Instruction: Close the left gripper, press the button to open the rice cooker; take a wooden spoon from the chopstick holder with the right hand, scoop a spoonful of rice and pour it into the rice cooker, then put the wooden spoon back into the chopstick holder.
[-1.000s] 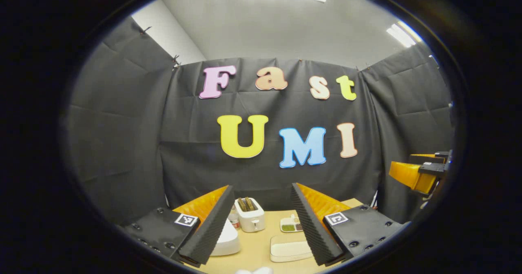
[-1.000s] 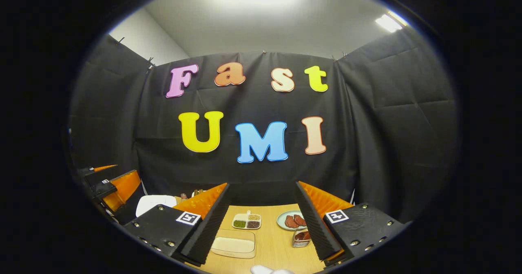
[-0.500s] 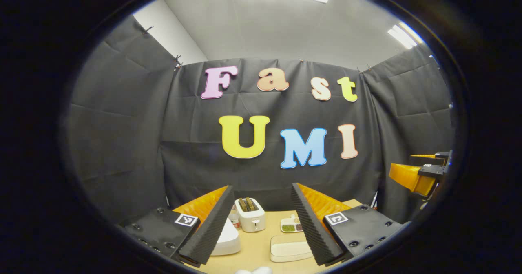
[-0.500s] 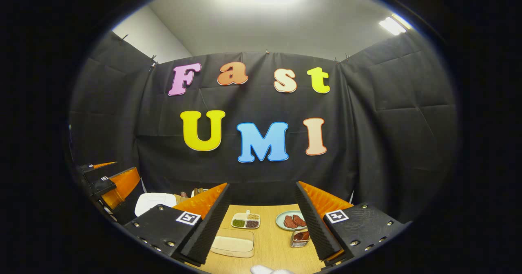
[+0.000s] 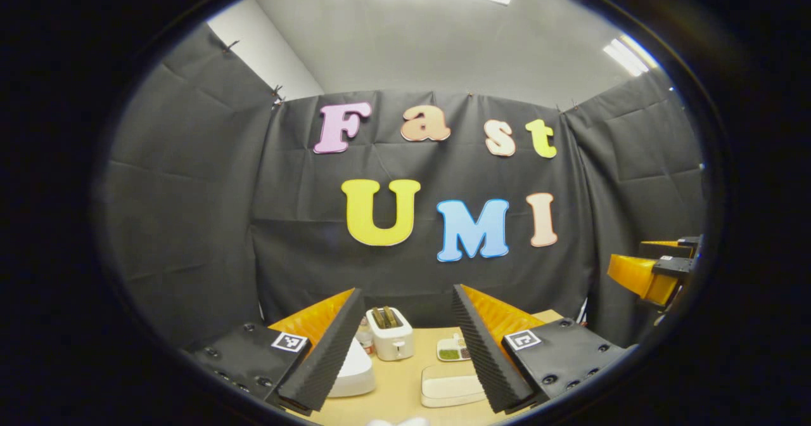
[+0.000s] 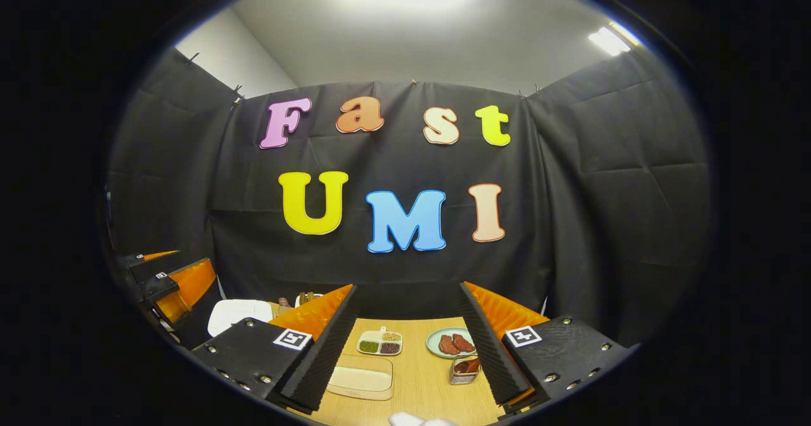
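- My left gripper [image 5: 405, 343] hangs above the near edge of the tabletop [image 5: 399, 385], jaws spread wide with nothing between them.
- My right gripper [image 6: 408, 343] is likewise held up over the near edge, jaws wide apart and empty.
- In the left gripper view I see the rice cooker [image 5: 355, 369], white with its lid down, toward the left side of the tabletop, partly hidden behind my left finger.
- Behind it, near the far edge, stands a white toaster [image 5: 391, 339] with two slices in its slots; a small jar [image 5: 363, 339] sits just beside the toaster on its left.
- A shallow cream rice tray [image 5: 451, 389] lies nearer me, and a divided dish [image 5: 451, 348] of grains sits beyond it toward the far edge.
- In the right gripper view the same tray and dish lie in the middle of the tabletop; right of them is a plate [image 6: 451, 342] with red pieces, and a small metal tin [image 6: 464, 369] just in front of it.
- I cannot make out the chopstick holder or wooden spoon with certainty; some thin upright items [image 6: 307, 298] show at the far left edge behind my finger.
- The other gripper shows at the side of each view, well apart.
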`<state>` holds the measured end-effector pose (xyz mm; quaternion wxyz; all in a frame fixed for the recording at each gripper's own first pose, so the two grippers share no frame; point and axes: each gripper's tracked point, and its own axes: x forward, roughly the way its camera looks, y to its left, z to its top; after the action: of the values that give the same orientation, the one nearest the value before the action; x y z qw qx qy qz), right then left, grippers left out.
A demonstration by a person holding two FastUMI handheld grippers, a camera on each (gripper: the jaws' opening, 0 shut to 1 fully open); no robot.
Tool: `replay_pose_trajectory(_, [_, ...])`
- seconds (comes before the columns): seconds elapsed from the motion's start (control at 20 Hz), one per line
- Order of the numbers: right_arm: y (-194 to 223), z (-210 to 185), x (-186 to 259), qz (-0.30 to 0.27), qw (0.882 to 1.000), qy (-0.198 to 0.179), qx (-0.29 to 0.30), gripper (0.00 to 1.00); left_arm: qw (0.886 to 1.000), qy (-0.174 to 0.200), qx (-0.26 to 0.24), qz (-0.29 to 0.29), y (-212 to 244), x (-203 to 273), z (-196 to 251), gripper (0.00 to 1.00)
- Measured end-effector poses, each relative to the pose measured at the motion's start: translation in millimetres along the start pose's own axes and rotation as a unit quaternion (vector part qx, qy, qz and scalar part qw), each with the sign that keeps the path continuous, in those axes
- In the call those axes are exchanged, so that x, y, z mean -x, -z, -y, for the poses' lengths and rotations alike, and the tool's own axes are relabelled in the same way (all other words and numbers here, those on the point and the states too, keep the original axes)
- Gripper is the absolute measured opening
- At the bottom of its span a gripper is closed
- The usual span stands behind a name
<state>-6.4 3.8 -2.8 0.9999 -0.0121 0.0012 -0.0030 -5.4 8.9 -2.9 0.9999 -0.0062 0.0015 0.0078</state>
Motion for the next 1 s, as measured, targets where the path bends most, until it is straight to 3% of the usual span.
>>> replay_pose_trajectory(0.15, [2.2,1.0,-0.5,-0.003,1.0,0.001,-0.002,0.95,1.0,0.002,-0.001,-0.012,6.2,-2.4,1.0,0.97])
replay_pose_trajectory(0.4, [3.1,3.1,-2.6,-0.005,1.0,0.005,0.0,0.95,0.997,-0.03,0.021,-0.067,33.6,-7.2,-13.9,0.09])
replay_pose_trajectory(0.6, [11.7,3.4,-8.1,-0.017,1.0,0.006,0.003,0.95,0.997,-0.044,0.004,-0.064,33.5,-24.3,-30.6,0.09])
replay_pose_trajectory(0.75, [22.2,0.5,-14.3,-0.035,0.999,0.005,0.01,0.95,0.995,-0.078,0.004,-0.068,45.7,-49.9,-62.7,0.09])
replay_pose_trajectory(1.0, [36.5,-6.1,-28.8,-0.065,0.997,0.005,0.031,0.95,0.979,-0.145,0.023,-0.139,130.3,-116.2,-136.6,0.08])
